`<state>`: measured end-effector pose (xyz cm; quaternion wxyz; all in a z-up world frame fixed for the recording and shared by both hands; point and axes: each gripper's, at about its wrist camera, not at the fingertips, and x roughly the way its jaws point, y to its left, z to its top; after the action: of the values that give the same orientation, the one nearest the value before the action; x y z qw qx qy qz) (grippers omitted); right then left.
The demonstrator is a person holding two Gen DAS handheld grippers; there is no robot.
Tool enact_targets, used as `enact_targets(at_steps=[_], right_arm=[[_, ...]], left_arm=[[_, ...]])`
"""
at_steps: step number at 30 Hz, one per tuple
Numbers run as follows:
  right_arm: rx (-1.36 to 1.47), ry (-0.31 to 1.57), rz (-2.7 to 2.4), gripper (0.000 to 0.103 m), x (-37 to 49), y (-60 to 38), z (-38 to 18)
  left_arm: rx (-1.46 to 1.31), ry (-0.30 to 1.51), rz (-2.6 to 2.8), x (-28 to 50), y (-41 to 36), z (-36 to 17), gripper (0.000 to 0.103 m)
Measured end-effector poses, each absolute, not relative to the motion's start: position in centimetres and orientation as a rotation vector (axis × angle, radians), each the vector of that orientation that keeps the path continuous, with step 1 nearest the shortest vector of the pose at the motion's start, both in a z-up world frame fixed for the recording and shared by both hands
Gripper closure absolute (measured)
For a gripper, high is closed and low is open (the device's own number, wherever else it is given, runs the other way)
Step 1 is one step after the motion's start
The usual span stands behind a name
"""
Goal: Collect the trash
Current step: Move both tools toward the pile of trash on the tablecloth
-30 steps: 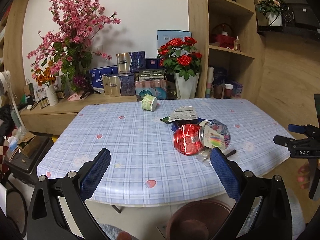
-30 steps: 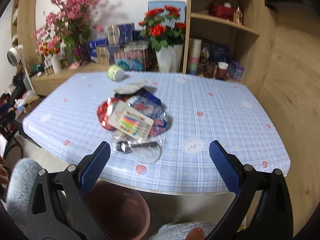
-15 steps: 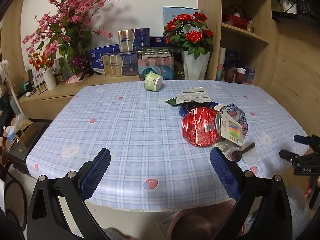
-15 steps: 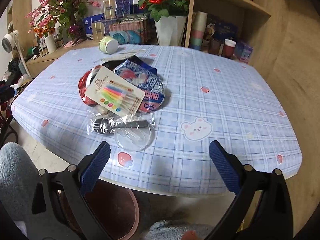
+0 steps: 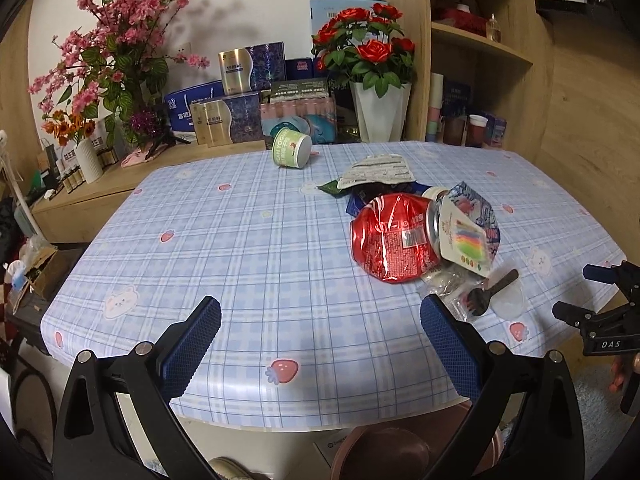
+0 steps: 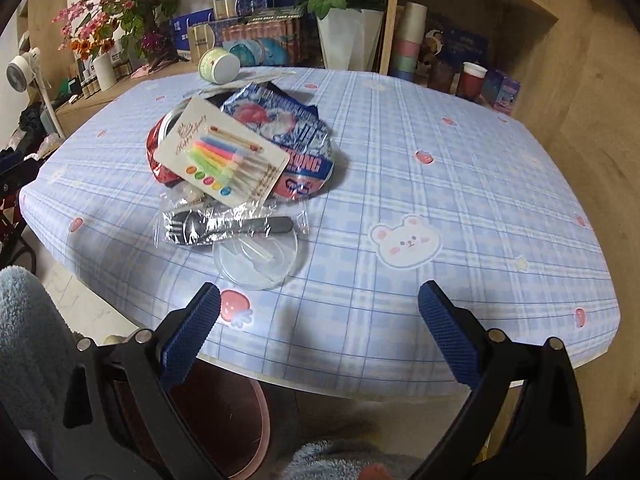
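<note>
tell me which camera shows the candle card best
The right wrist view: the candle card faces the camera nearly flat on top of the trash pile, its coloured candles and script visible. The left wrist view shows the same card farther off, tilted and foreshortened against the red wrapper.

Trash pile [image 6: 240, 156] on table [image 6: 440, 152].
</note>
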<state>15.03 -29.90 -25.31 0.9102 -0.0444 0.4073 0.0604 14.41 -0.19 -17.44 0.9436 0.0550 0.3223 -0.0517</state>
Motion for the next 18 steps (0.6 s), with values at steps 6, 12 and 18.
enact_targets(at_steps=[6, 12, 18], right_arm=[[-0.083, 0.860, 0.163, 0.006, 15.8, -29.4, -26.9], [-0.079, 0.863, 0.199, 0.006, 16.8, -28.4, -27.8], [-0.124, 0.863, 0.234, 0.006, 17.8, -26.7, -28.5]], left_arm=[[0.126, 0.674, -0.105, 15.0, -0.4, -18.4, 0.005], [0.112, 0.685, -0.097, 15.7, -0.3, -19.2, 0.005], [0.117, 0.700, -0.111, 16.2, -0.7, -20.0, 0.005]])
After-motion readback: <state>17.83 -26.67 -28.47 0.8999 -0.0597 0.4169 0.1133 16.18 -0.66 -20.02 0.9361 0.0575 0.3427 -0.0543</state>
